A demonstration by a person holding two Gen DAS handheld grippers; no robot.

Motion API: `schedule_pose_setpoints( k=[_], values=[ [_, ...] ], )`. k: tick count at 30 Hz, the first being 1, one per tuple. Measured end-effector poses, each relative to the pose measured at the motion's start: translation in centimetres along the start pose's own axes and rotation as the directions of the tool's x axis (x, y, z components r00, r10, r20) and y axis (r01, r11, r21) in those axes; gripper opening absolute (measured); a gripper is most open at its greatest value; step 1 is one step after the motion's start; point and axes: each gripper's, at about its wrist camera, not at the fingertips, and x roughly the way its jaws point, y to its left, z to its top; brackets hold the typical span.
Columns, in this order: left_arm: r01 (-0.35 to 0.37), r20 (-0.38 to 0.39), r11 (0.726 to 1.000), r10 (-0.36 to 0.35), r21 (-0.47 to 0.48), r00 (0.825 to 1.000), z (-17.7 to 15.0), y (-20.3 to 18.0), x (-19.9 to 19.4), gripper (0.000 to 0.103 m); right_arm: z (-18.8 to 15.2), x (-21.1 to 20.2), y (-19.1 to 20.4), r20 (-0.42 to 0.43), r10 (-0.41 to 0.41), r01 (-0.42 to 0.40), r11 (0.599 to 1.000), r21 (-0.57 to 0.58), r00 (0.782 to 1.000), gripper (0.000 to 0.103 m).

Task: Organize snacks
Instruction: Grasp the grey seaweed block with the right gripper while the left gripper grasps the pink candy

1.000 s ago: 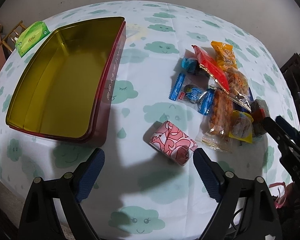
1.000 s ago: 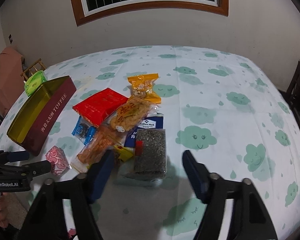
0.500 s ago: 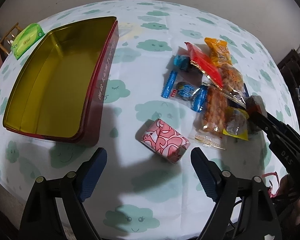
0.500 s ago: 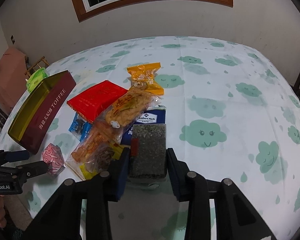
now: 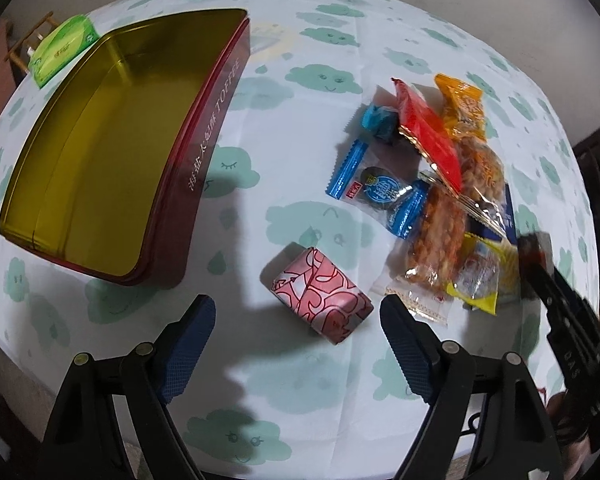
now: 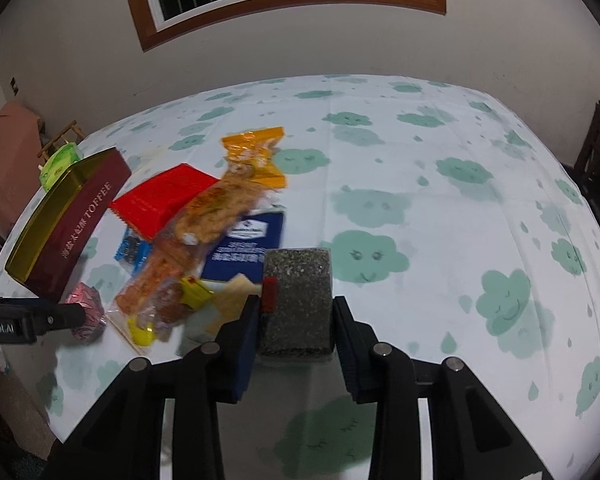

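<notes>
My right gripper (image 6: 294,330) is shut on a grey speckled snack bar (image 6: 298,300) and holds it lifted off the table, beside the pile of snack packets (image 6: 204,232). My left gripper (image 5: 296,332) is open, hovering just short of a pink patterned packet (image 5: 322,294) that lies between its fingers' line. The open toffee tin (image 5: 100,168), gold inside and dark red outside, sits empty at the left; it also shows in the right wrist view (image 6: 66,220). The right gripper with the bar shows at the left wrist view's right edge (image 5: 540,256).
The pile holds a red packet (image 5: 428,132), an orange packet (image 5: 464,108), blue-wrapped sweets (image 5: 380,192), a yellow packet (image 5: 480,280) and a navy packet (image 6: 252,248). A green tissue pack (image 5: 62,50) lies behind the tin. Chairs stand at the table's left and right edges.
My right gripper closed on the grey speckled bar and lifted it from the pile. My left gripper drifted slightly toward the pink packet and stayed open.
</notes>
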Motion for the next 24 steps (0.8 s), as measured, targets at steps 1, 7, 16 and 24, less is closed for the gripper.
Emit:
schedule_pose_setpoints(
  k=[1, 7, 16, 24],
  values=[
    [-0.001, -0.005, 1.000, 0.001, -0.009, 1.000, 0.2, -0.1, 0.1, 0.079, -0.2, 0.1, -0.3, -0.005, 0.003, -0.003, 1.000, 0.008, 1.000, 0.036],
    [-0.005, -0.053, 0.995, -0.001, -0.103, 0.999, 1.1, 0.1, 1.0, 0.069, -0.8, 0.3, -0.9, -0.014, 0.025, -0.024, 0.999, 0.031, 1.000, 0.036],
    [-0.008, -0.070, 0.998, 0.003, -0.062, 0.998, 1.2, -0.4, 1.4, 0.048, -0.8, 0.2, -1.0, -0.018, 0.039, -0.038, 0.999, 0.036, 0.999, 0.036],
    [-0.020, -0.081, 1.000, 0.022, 0.019, 0.997, 0.8, 0.3, 1.3, 0.033, -0.8, 0.2, -0.9, -0.020, 0.037, -0.036, 0.999, 0.036, 0.999, 0.036]
  ],
)
